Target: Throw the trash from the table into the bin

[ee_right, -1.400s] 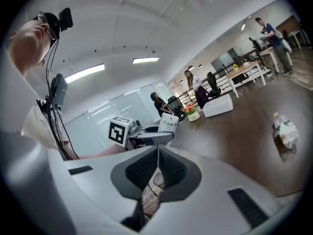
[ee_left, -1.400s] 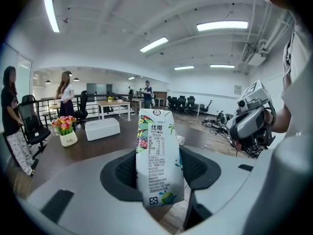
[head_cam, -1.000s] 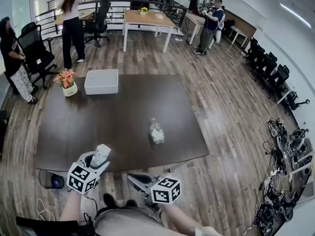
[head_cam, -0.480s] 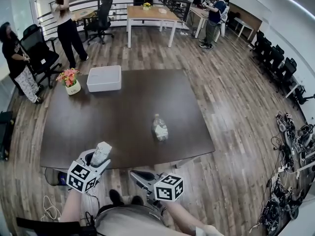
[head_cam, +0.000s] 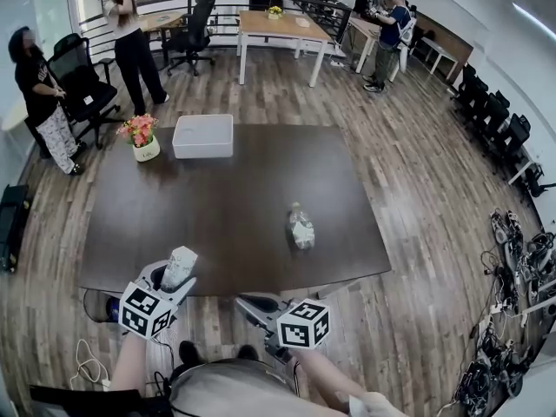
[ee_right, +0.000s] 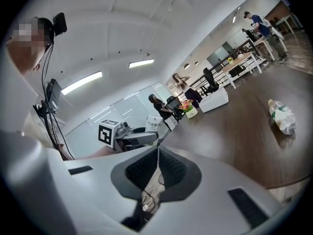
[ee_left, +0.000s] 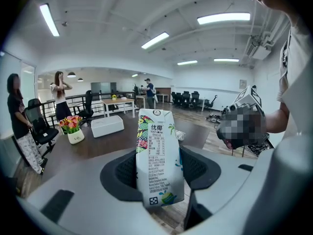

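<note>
The left gripper (ee_left: 159,170) is clamped on a carton (ee_left: 157,155), which it holds upright just off the near edge of the table (head_cam: 217,233), close to a dark round bin (head_cam: 94,305) on the floor that peeks out at the table's near left corner. The right gripper (ee_right: 157,166) hangs beside it off the same edge, its jaws pressed together with nothing between them. A crumpled bottle (head_cam: 301,228) lies on its side on the table towards the near right, well apart from a white box (head_cam: 203,135) and a flower pot (head_cam: 142,142) at the far left.
</note>
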Motion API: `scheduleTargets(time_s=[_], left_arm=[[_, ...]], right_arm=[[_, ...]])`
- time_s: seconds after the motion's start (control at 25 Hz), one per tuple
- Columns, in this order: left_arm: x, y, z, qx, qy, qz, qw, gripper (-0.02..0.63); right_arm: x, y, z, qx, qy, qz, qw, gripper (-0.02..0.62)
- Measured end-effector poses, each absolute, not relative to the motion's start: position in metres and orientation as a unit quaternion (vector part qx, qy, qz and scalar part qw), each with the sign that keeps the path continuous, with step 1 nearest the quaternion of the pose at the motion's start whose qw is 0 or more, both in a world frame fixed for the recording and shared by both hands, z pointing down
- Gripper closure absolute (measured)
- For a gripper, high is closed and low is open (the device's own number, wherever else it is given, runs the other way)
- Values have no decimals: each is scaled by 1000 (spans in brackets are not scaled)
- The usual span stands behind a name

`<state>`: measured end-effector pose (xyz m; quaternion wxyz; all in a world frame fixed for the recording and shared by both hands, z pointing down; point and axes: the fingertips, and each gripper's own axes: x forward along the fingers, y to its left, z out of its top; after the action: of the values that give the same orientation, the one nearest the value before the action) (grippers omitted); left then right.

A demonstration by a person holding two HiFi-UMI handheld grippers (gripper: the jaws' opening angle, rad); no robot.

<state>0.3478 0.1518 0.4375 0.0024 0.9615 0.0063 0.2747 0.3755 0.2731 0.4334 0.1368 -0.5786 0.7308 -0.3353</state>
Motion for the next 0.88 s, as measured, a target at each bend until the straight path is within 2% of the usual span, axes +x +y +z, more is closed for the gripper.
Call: scheduleTargets(time_s=[0.6, 0.88], left_arm=[[218, 23, 413, 976, 57, 206, 40, 382], [188, 13, 412, 974, 101, 198, 39, 382]], right_arm=[[222, 127, 405, -617, 712, -324, 91, 575], [176, 117, 405, -645, 687, -323, 90, 575]])
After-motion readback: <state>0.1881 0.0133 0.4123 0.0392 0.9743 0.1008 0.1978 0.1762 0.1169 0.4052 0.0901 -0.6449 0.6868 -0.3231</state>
